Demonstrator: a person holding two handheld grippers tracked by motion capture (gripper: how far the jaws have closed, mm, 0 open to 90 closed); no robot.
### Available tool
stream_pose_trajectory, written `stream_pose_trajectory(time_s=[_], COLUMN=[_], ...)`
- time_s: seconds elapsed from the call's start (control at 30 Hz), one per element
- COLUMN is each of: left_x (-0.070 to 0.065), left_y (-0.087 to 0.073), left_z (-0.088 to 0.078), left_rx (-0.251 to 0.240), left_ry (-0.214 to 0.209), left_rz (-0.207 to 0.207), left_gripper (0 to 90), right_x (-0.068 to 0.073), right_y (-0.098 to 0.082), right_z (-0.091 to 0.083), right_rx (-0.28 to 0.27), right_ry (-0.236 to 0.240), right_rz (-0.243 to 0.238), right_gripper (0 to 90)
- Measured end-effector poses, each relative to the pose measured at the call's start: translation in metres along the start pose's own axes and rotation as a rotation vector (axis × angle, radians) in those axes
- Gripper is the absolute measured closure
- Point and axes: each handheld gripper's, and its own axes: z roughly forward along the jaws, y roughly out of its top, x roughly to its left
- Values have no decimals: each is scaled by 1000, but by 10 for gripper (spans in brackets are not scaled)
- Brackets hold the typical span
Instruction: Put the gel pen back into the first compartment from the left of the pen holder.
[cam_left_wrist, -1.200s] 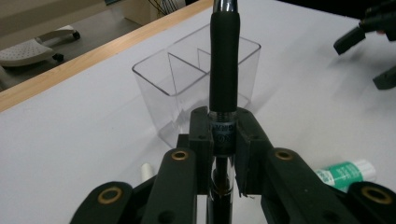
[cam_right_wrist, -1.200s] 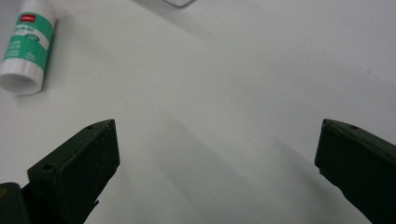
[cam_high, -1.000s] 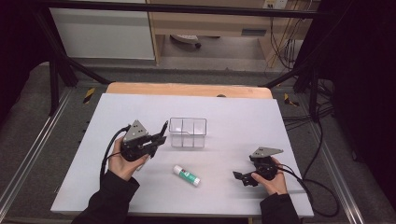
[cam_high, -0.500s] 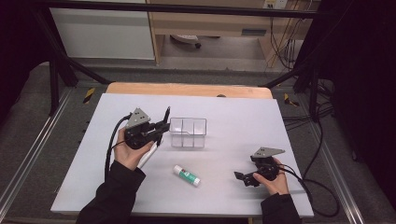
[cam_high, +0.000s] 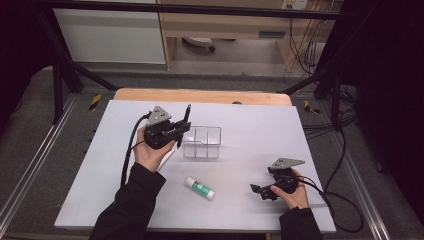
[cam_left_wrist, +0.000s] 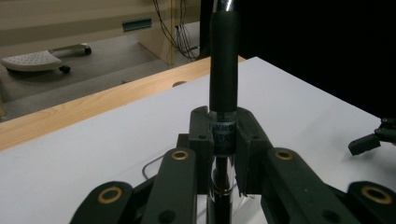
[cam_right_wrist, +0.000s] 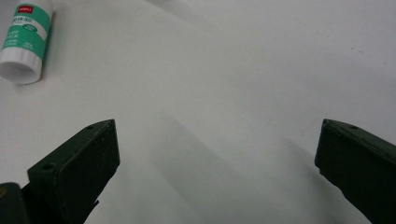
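My left gripper (cam_high: 177, 131) is raised just left of a clear divided box (cam_high: 202, 142) and is shut on a black pen (cam_left_wrist: 223, 70). The pen stands upright between the jaws, its tip above them (cam_high: 187, 111). In the left gripper view both jaws press on the pen's labelled barrel. A white and green glue stick (cam_high: 200, 187) lies on the white table (cam_high: 260, 125) nearer the front. My right gripper (cam_high: 260, 191) rests low at the front right, open, with nothing between its jaws. In the right gripper view the glue stick (cam_right_wrist: 25, 39) lies at the upper left.
A wooden strip (cam_high: 200, 96) runs along the table's far edge. Cables trail off the right side (cam_high: 345, 210). Metal rails flank the table on both sides, and a dark frame post (cam_high: 60, 65) stands at the back left.
My left gripper has risen and moved away from the person with the pen, which now stands more upright beside the clear box. The right gripper has stayed where it was.
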Motion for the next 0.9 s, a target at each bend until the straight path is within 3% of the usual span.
stream_pose_trajectory(time_s=[0.17, 0.27, 0.57, 0.73, 0.9], left_x=[2, 5, 6, 10, 12], left_y=[3, 5, 14, 14, 12], left_z=[14, 20, 32, 42, 47], left_rx=[8, 2, 3, 3, 10], left_ry=[21, 23, 47, 45, 57], left_rz=[4, -19, 8, -4, 11], left_gripper=[783, 783, 783, 783, 783], right_x=[0, 0, 0, 0, 0], right_y=[0, 0, 0, 0, 0], right_z=[0, 0, 0, -1, 0], right_rx=[-3, 0, 1, -3, -4], right_ry=[1, 1, 2, 4, 5], right_rz=[-2, -2, -3, -1, -4], right_gripper=[4, 4, 4, 4, 4])
